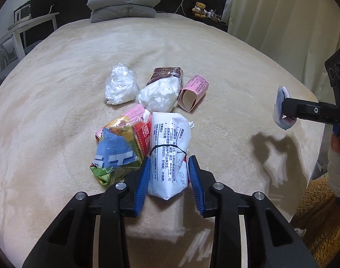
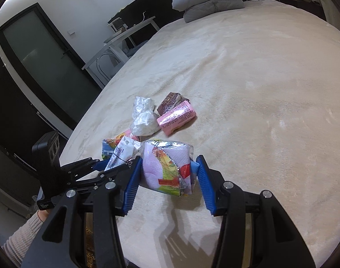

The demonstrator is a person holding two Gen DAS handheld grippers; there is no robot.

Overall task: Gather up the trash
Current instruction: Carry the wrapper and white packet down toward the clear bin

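Note:
A heap of trash lies on the beige bed (image 1: 58, 89). My left gripper (image 1: 168, 164) is shut on a white printed packet (image 1: 170, 154) bound with a black band; the same packet shows in the right wrist view (image 2: 119, 153). My right gripper (image 2: 168, 164) is shut on a pale pink, colourful wrapper (image 2: 166, 167), held above the bed; it shows at the right in the left wrist view (image 1: 281, 109). Beside the packet lie a crumpled blue-yellow wrapper (image 1: 115, 154), two clear bags (image 1: 120, 84) of white stuff, a pink carton (image 1: 193, 92) and a brown pack (image 1: 166, 73).
Grey pillows (image 1: 124, 3) sit at the head of the bed. A white table and chair (image 1: 20, 35) stand left of the bed. Curtains (image 1: 281, 15) hang at the right, and a teddy bear (image 1: 199, 9) sits on a dark shelf. A dark door (image 2: 42, 60) is at the left.

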